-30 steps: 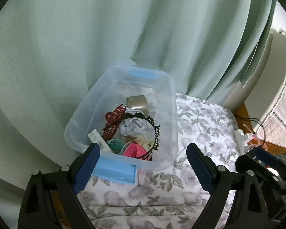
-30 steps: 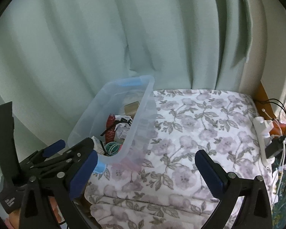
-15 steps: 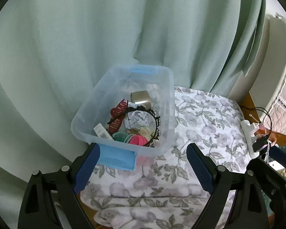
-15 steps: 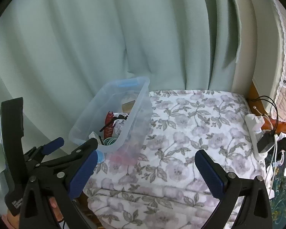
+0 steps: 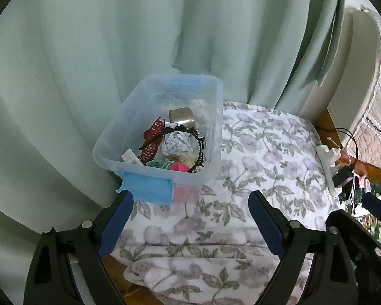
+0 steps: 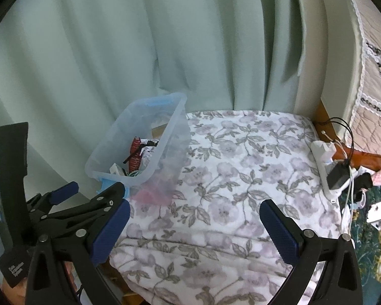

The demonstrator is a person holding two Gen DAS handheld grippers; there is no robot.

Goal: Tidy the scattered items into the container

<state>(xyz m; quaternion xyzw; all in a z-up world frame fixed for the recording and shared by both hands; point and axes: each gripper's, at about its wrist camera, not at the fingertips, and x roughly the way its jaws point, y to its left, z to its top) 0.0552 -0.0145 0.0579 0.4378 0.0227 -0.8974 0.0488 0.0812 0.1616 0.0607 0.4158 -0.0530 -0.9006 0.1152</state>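
Note:
A clear plastic bin (image 5: 217,106) with blue handles stands at the far left of a floral-covered surface (image 5: 261,152). It holds a red hair claw (image 5: 152,139), a black headband (image 5: 198,139), a tape roll (image 5: 181,118), crumpled paper (image 5: 176,143), and pink and teal hair rollers (image 5: 170,165). My left gripper (image 5: 189,225) is open and empty, pulled back in front of the bin. My right gripper (image 6: 194,228) is open and empty over the floral cover, right of the bin (image 6: 175,127). The left gripper also shows in the right wrist view (image 6: 89,193).
A pale green curtain (image 5: 114,38) hangs behind the bin. A white power strip with a black plug and cables (image 6: 330,170) lies at the cover's right edge on a wooden frame. Small clutter lies on a patterned floor (image 6: 373,228) at far right.
Both grippers have pulled back and up from the bin, so it looks smaller and more of the floral cover shows. Both stay open and empty.

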